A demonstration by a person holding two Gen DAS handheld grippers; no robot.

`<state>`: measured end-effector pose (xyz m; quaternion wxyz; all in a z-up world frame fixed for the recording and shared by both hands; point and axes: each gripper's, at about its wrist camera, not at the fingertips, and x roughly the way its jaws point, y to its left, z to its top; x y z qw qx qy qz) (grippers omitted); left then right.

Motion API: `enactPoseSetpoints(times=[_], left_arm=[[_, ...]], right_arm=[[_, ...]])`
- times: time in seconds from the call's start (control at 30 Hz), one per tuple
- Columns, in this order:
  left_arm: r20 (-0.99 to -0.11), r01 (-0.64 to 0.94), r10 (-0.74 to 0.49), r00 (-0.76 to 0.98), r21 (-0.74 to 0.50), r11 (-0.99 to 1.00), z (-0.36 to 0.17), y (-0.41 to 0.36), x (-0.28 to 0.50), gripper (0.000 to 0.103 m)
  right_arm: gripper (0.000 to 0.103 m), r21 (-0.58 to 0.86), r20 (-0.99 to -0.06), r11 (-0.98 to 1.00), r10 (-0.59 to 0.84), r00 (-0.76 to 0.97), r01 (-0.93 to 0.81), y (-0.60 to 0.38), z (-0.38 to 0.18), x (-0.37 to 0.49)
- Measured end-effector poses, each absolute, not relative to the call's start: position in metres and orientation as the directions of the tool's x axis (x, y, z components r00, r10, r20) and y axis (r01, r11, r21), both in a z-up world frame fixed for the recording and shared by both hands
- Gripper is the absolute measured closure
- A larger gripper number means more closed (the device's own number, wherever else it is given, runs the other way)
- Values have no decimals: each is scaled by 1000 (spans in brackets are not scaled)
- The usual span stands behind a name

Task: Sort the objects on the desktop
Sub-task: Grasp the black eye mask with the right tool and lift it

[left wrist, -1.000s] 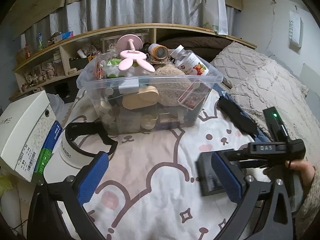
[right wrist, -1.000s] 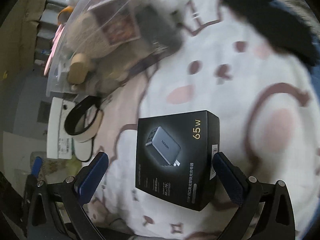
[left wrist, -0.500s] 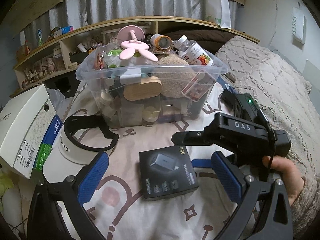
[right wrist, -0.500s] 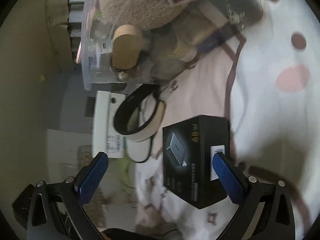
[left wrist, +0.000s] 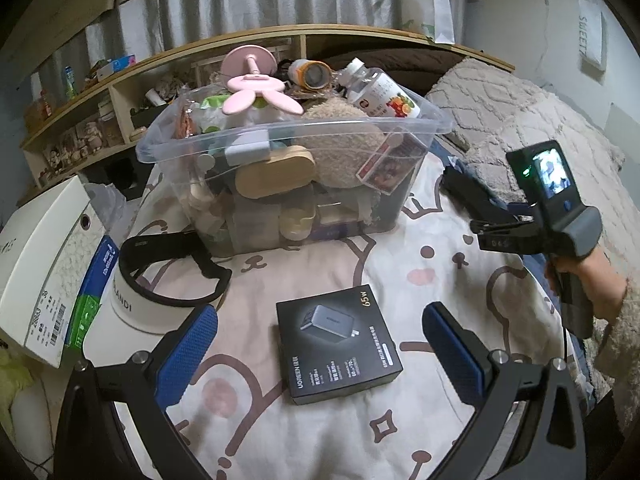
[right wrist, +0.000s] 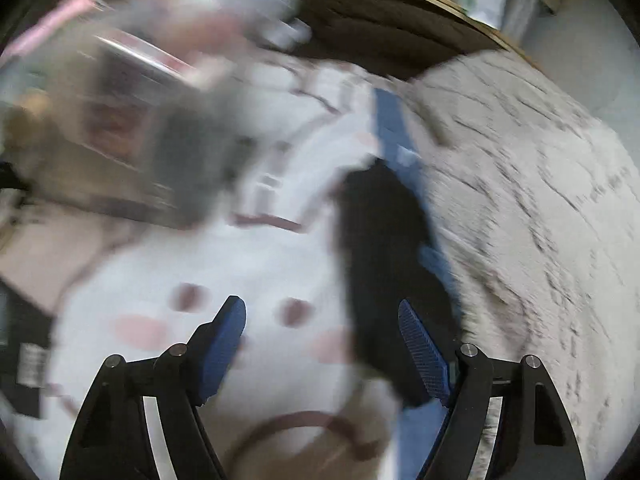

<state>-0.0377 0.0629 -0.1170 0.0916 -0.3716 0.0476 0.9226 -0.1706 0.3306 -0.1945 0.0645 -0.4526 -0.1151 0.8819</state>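
Note:
A black charger box lies flat on the cartoon-print sheet, just ahead of my left gripper, which is open and touches nothing. Behind it stands a clear bin heaped with several items. Over at the right of the left wrist view, a hand holds my right gripper above the sheet. In the blurred right wrist view my right gripper has its jaws closing with nothing between them. A long black object lies just beyond its right finger.
A white visor cap with a black band lies at the left beside a white carton. A beige textured blanket covers the right side. Behind the bin runs a wooden shelf with small items.
The charger box now rests in the middle, ahead of my left gripper. My right gripper has left the box and swung right toward the black object, its jaws narrower than before.

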Motion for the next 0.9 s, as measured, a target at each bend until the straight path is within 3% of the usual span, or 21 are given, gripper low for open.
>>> enactPoseSetpoints(times=[0.23, 0.27, 0.37, 0.5, 0.6, 0.9], left_arm=[[-722, -235, 123, -681, 57, -970, -132, 75, -41, 0], [-728, -240, 123, -675, 59, -969, -134, 76, -42, 0], [-733, -250, 125, -669, 64, -966, -137, 80, -44, 0], [-735, -256, 128, -666, 64, -965, -139, 82, -45, 0], [-736, -256, 130, -665, 60, -965, -140, 82, -44, 0], [-754, -192, 96, -650, 40, -980, -142, 70, -48, 0]], right_arm=[[25, -359, -799, -932, 329, -504, -39, 346, -239, -194], [29, -382, -792, -924, 346, -503, -36, 348, -242, -194], [54, -389, -784, -919, 365, -502, -60, 357, -240, -195], [71, -301, -786, -949, 304, -539, -96, 371, -223, -190], [78, -236, -775, -966, 254, -579, -109, 371, -204, -187], [81, -16, -767, -1000, 25, -642, -20, 340, -161, -156]])
